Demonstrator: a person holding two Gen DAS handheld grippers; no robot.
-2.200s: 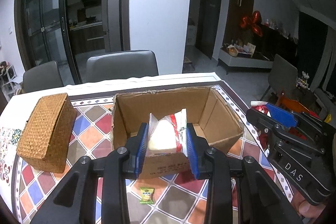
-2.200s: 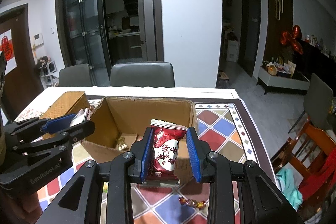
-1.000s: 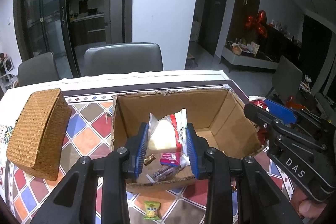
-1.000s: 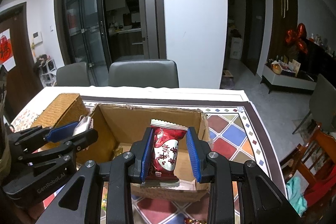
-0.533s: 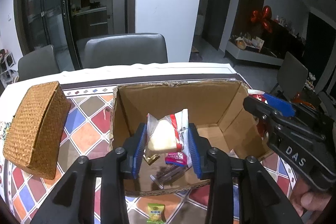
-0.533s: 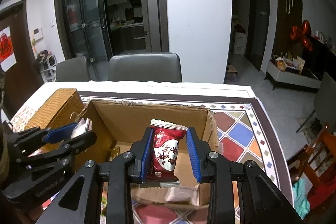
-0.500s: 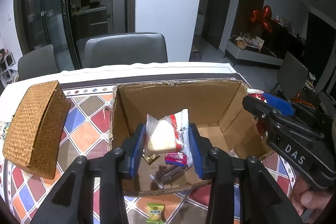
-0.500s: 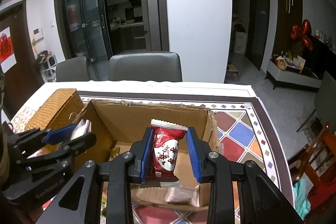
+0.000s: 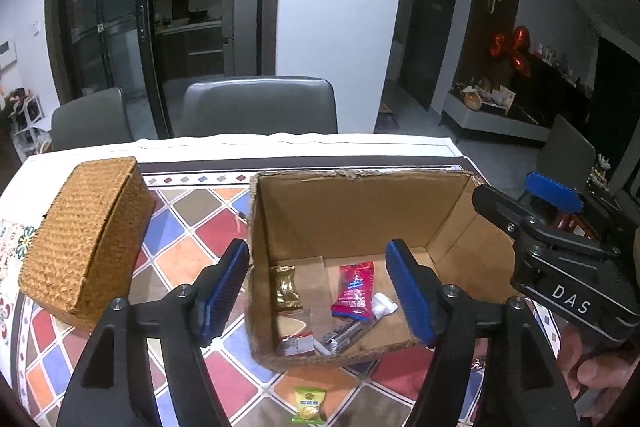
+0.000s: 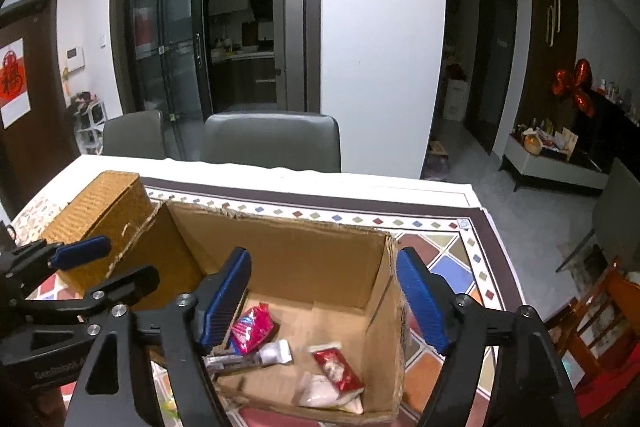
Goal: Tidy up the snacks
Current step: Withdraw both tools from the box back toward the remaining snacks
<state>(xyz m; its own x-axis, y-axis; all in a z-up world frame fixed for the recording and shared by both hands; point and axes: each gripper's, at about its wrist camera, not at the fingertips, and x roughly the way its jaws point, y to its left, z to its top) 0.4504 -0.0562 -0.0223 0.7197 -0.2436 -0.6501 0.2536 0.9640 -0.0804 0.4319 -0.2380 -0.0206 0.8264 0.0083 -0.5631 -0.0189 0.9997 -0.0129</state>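
An open cardboard box (image 9: pixel 360 203) stands on the patterned table and also shows in the right wrist view (image 10: pixel 288 259). My left gripper (image 9: pixel 320 287) is open and empty above the box's near left part. My right gripper (image 10: pixel 324 295) is open and empty above the box. Inside lie several snacks: a gold packet (image 9: pixel 286 287), a red packet (image 9: pixel 354 291), a dark red packet (image 10: pixel 338 367) on a white packet (image 10: pixel 324 393), and a pink packet (image 10: pixel 252 327). A green candy (image 9: pixel 309 405) lies on the table in front of the box.
A woven wicker box (image 9: pixel 86 243) stands left of the cardboard box. Two grey chairs (image 9: pixel 260 105) stand behind the table. A red wooden chair (image 10: pixel 600 323) is at the right. The colourful tablecloth (image 9: pixel 192 235) covers the table.
Both grippers opened. The white packet dropped from the left gripper and the dark red packet from the right gripper into the box. Both grippers rose slightly over the box.
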